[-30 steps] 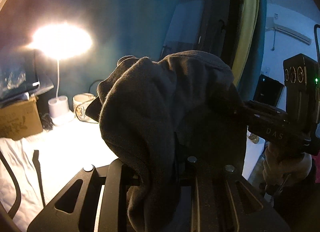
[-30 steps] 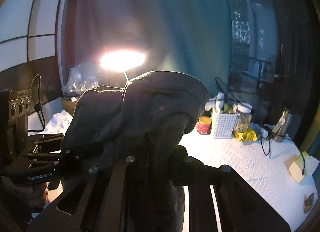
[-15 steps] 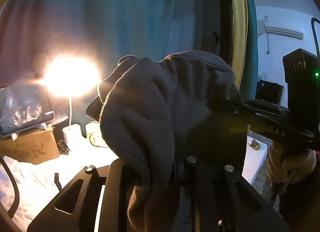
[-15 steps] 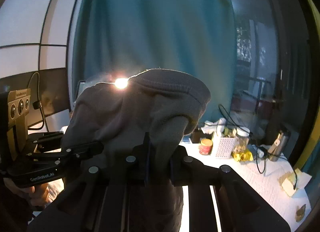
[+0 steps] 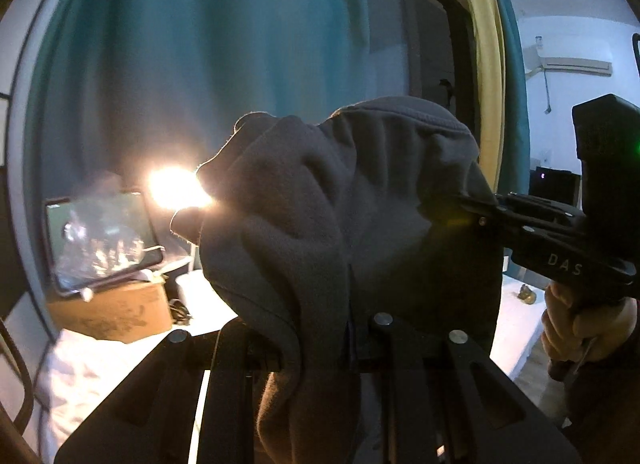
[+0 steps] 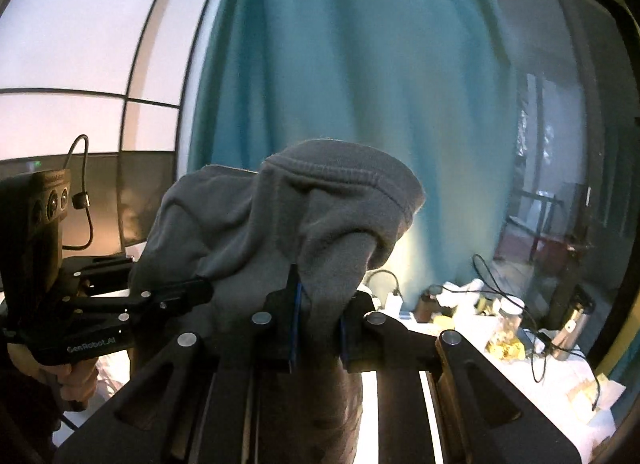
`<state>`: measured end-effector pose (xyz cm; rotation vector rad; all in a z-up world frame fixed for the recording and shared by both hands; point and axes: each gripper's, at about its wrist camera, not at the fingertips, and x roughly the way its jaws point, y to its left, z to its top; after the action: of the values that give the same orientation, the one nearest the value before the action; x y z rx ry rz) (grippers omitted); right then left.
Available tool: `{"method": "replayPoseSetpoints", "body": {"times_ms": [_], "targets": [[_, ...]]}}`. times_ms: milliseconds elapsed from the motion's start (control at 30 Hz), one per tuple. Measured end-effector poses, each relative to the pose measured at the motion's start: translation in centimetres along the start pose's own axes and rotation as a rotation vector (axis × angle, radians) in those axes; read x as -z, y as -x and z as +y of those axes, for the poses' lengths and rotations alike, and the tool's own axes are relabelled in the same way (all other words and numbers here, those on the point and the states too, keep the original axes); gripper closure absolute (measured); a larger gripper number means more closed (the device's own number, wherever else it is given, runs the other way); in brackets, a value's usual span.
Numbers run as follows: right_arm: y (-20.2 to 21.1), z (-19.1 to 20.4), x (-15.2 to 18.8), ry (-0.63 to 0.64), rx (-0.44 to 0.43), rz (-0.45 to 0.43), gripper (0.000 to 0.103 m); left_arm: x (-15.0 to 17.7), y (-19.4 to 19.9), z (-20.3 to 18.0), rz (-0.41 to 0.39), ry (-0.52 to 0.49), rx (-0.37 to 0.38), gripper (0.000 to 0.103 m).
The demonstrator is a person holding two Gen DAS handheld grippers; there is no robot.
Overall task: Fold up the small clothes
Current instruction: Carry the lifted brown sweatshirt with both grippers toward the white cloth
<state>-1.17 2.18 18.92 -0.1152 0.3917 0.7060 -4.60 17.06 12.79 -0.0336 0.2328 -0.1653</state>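
Observation:
A dark grey fleece garment (image 5: pixel 320 200) hangs in the air, bunched between both grippers and filling the middle of both views. My left gripper (image 5: pixel 320 348) is shut on a fold of it, the cloth draping down between its fingers. My right gripper (image 6: pixel 318 328) is shut on another fold of the same grey garment (image 6: pixel 280 224), near a stitched hem. In the left wrist view the right gripper (image 5: pixel 468 204) reaches in from the right, held by a hand (image 5: pixel 576 328). In the right wrist view the left gripper (image 6: pixel 200 290) comes in from the left.
A teal curtain (image 6: pixel 352 64) hangs behind. A white-covered table (image 5: pixel 112 368) lies below with a lit lamp (image 5: pixel 176 188), a tablet (image 5: pixel 96 240) on a cardboard box (image 5: pixel 116 312). At the right end of the table stand jars, a basket and cables (image 6: pixel 496 320).
Both grippers have risen with the garment still held. The table and lamp have sunk lower in both views, and the lamp now sits behind the cloth's edge.

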Motion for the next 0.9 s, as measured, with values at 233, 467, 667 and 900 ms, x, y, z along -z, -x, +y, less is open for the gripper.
{"method": "replayPoseSetpoints", "body": {"times_ms": [233,467,667,900], "targets": [[-0.7,2.3,0.0,0.004,-0.039,0.012,0.087,1.2,1.2,2.0,0.007,0.004,-0.047,0.084],[-3.3,2.3,2.2,-0.029,-0.037,0.073,0.087,2.8,-0.3,2.9,0.07,0.014,-0.054,0.084],[-6.6,1.2,4.3,-0.069,-0.044,0.142,0.087,4.2,-3.3,4.1,0.153,0.035,-0.055,0.084],[-9.9,0.5,6.0,-0.088,-0.043,0.197,0.087,5.6,-6.4,5.4,0.215,0.072,-0.068,0.084]]}}
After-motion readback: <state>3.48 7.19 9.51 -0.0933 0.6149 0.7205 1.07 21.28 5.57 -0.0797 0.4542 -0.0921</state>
